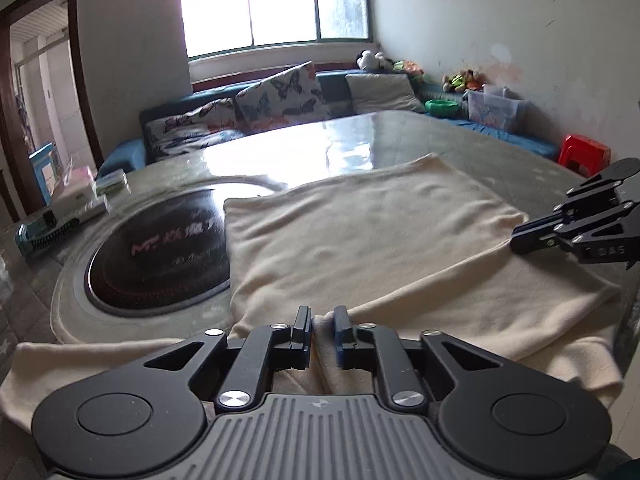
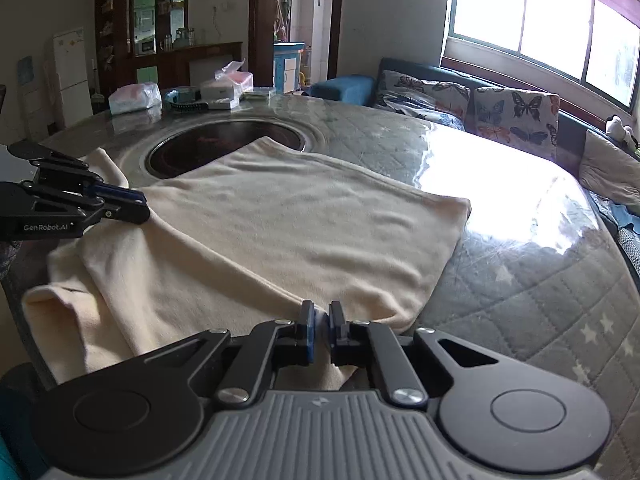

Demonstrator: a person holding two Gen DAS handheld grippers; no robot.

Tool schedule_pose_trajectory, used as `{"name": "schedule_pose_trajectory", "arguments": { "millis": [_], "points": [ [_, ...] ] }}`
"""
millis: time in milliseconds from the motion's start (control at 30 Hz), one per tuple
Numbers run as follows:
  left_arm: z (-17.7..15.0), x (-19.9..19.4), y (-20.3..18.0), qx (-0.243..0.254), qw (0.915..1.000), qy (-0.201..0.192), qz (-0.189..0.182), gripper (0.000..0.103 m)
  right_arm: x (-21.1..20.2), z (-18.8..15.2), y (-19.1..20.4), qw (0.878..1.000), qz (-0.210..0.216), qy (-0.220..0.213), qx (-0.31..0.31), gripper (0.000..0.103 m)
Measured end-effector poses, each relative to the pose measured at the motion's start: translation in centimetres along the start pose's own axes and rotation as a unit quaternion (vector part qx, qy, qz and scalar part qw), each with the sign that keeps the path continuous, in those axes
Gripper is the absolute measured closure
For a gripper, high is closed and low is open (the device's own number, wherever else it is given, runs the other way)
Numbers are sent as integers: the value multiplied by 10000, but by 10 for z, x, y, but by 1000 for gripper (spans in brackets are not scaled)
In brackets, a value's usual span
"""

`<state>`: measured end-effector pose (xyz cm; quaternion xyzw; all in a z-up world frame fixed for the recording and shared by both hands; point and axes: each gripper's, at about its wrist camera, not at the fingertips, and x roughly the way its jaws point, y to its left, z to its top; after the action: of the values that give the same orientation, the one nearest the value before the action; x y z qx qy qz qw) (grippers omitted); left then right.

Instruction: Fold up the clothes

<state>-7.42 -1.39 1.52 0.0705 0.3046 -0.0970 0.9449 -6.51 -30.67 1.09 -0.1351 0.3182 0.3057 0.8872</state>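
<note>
Pinching the near hem of the cream garment with both grippers, one at each end of the fold line. Left gripper is clamped on a bunched ridge of fabric at the near edge of the tabletop; cloth sits between its pads. Right gripper is clenched on the garment's near corner, fabric wedged between the blue pads.

Garment lies spread across the near half of the tabletop, mostly flat, and its far-left corner overlaps the round black inset hob in the middle of the tabletop. One layer is folded diagonally over another; a sleeve or loose end hangs off the near-left edge in the right wrist view.

Each gripper shows in the other's camera: right one on the garment's right edge, left one on its left edge, both touching cloth.

Far-left corner of the tabletop holds clutter: white boxes, a bagged item, a teal tray. Well apart from the garment. Glossy cover on the tabletop glares under the window.
</note>
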Motion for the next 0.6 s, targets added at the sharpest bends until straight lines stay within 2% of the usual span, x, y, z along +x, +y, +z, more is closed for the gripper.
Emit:
{"name": "schedule_pose_trajectory", "arguments": {
  "millis": [33, 100, 200, 267, 400, 600],
  "points": [
    [0, -1, 1, -43, 10000, 2, 23, 81, 0, 0, 0, 10000, -24, -13, -2, 96],
    [2, -9, 2, -75, 9999, -88, 94, 79, -4, 1, -1, 10000, -83, -33, 33, 89],
    [0, -20, -3, 3, 9998, -178, 19, 74, -12, 3, 0, 9999, -84, -87, 17, 87],
    [-3, -26, -8, 89, 9997, -204, -44, 74, -18, 5, 6, 9999, 21, -124, 6, 86],
    [-18, -23, -14, 322, 9994, 5, 98, 73, -23, 9, 26, 9990, 387, -168, -168, 86],
    [-22, -38, 0, 56, 9996, -88, 271, 69, -7, 20, 54, 9952, 916, -55, -334, 86]
  ]
}}
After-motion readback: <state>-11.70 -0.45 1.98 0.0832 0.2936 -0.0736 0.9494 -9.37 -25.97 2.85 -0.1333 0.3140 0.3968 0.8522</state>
